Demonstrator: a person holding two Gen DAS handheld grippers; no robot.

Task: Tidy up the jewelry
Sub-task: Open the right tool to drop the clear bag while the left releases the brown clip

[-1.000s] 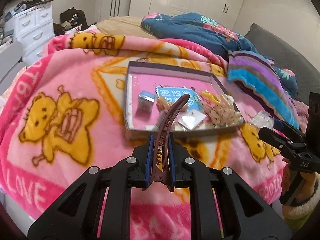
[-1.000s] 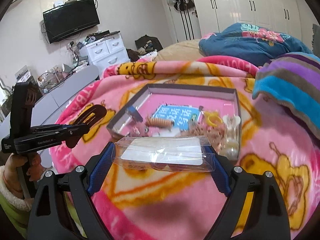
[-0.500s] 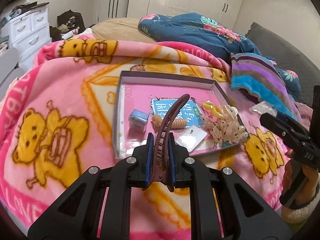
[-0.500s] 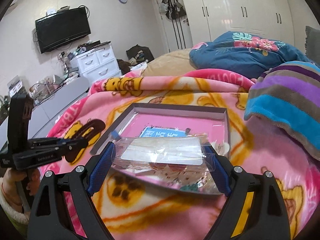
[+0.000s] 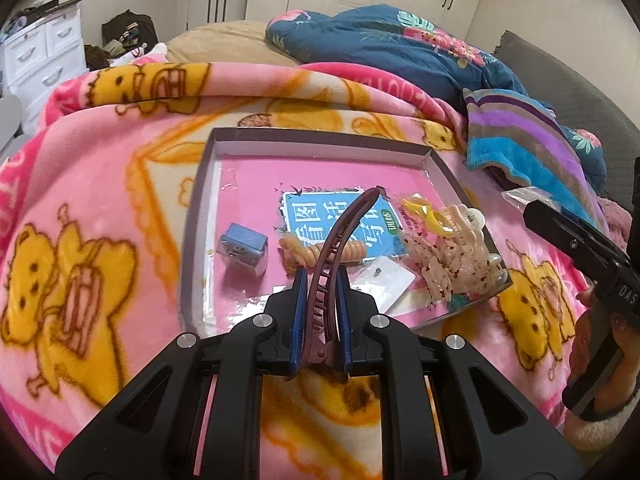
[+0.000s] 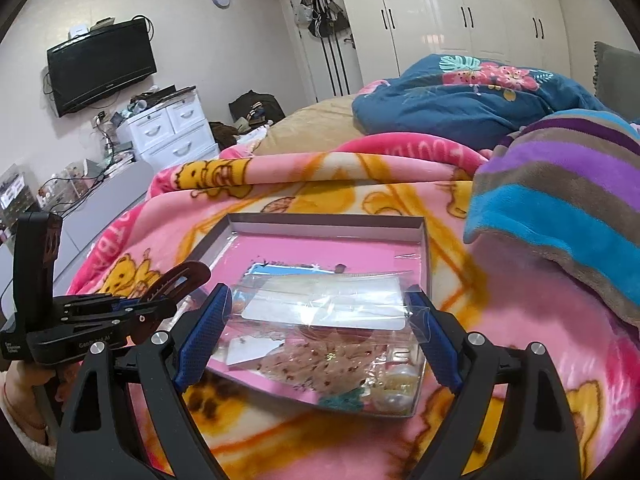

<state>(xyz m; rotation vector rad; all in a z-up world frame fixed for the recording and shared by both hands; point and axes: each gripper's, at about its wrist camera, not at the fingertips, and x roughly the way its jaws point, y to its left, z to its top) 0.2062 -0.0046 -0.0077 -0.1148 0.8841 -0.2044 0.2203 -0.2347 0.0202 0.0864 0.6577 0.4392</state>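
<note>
My left gripper [image 5: 320,284] is shut on a long brown hair clip [image 5: 344,236], held above the near edge of a shallow pink-floored box [image 5: 320,142]. The box holds a small blue box [image 5: 242,248], a spiral hair tie [image 5: 320,250], a blue card [image 5: 336,216], a yellow ring [image 5: 424,210] and speckled claw clips [image 5: 452,256]. My right gripper [image 6: 316,316] is shut on a clear plastic packet [image 6: 324,304] with a white card, held over the box's [image 6: 328,222] near right part. The left gripper [image 6: 112,316] shows at left there.
The box lies on a pink bear-print blanket [image 5: 92,208] on a bed. A striped blanket [image 5: 520,140] and a blue floral quilt [image 5: 392,48] lie to the right and behind. White drawers [image 6: 168,128] and a wall TV [image 6: 100,66] stand beyond the bed.
Both grippers have moved forward toward the box, each holding its item. The packet now hangs over the box's contents; the hair clip has come over the box's near edge.
</note>
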